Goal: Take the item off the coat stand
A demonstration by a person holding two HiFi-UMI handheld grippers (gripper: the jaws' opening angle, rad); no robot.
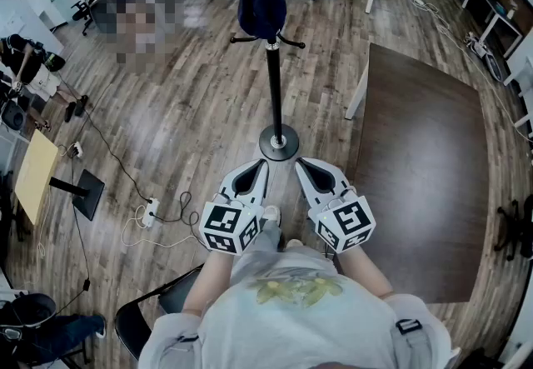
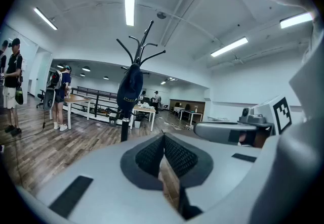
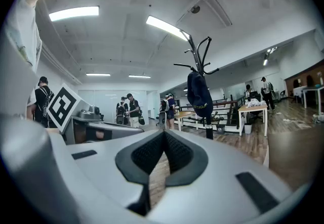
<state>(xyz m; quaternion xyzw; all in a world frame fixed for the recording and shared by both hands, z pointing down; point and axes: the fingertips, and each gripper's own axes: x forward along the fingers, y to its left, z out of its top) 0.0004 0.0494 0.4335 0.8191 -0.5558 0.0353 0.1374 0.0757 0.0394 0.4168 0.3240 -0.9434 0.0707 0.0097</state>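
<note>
A black coat stand (image 1: 274, 84) rises from a round base (image 1: 278, 143) on the wood floor straight ahead. A dark blue item (image 1: 261, 2), which looks like a cap, hangs from its upper hooks. In the left gripper view the dark blue item (image 2: 130, 89) hangs ahead and slightly left; in the right gripper view the dark blue item (image 3: 199, 94) hangs slightly right. My left gripper (image 1: 261, 164) and right gripper (image 1: 300, 163) sit side by side close to my body, short of the base, both pointing at the stand. Both are shut with nothing between the jaws (image 2: 163, 138) (image 3: 164, 135).
A dark brown table (image 1: 425, 184) stands close on the right of the stand. Cables and a power strip (image 1: 150, 211) lie on the floor at left. People (image 2: 12, 86) stand at the left. A black chair (image 1: 141, 317) is behind me at lower left.
</note>
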